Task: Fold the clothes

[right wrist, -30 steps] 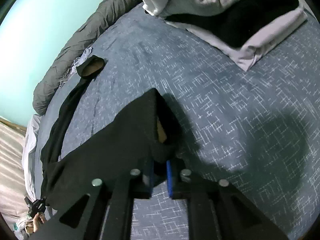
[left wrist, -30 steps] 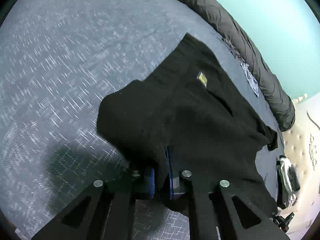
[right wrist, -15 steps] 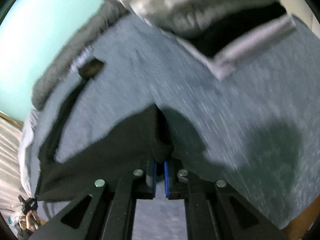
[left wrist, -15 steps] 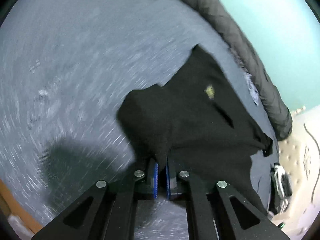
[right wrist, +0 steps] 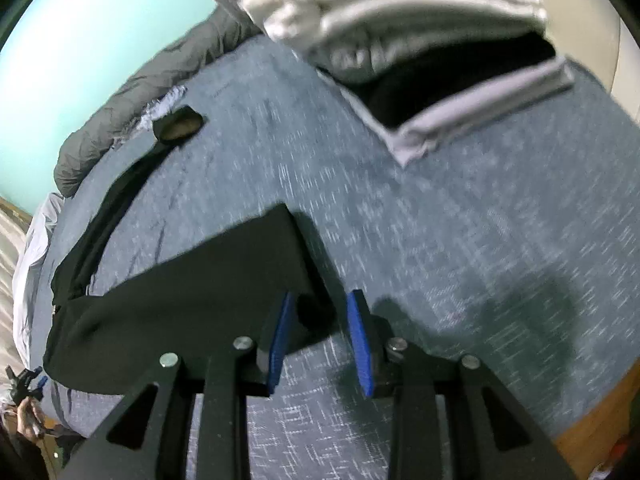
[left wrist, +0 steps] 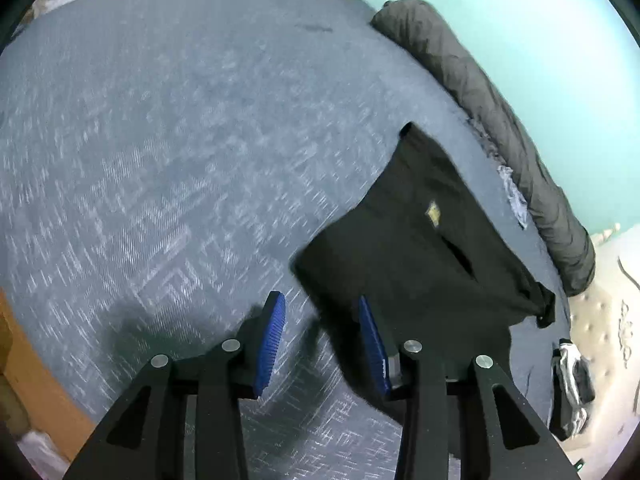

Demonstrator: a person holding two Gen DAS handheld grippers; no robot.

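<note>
A black garment (left wrist: 420, 248) with a small yellow label lies spread on the blue-grey bed cover (left wrist: 160, 160). My left gripper (left wrist: 322, 320) is open, its blue pads apart, with the garment's near corner just beside the right pad. In the right wrist view the same black garment (right wrist: 192, 296) lies flat, one sleeve running off to the far left. My right gripper (right wrist: 320, 316) is open, and the garment's near corner lies between its pads, not pinched.
A rolled dark grey duvet (left wrist: 500, 120) lies along the teal wall. A pile of grey, white and black clothes (right wrist: 420, 40) sits at the far end of the bed. The wooden bed edge (right wrist: 592, 424) shows at the near right.
Both grippers were shut on the garment's near corners. Both have opened and let the garment drop flat on the bed, and both have drawn back a little.
</note>
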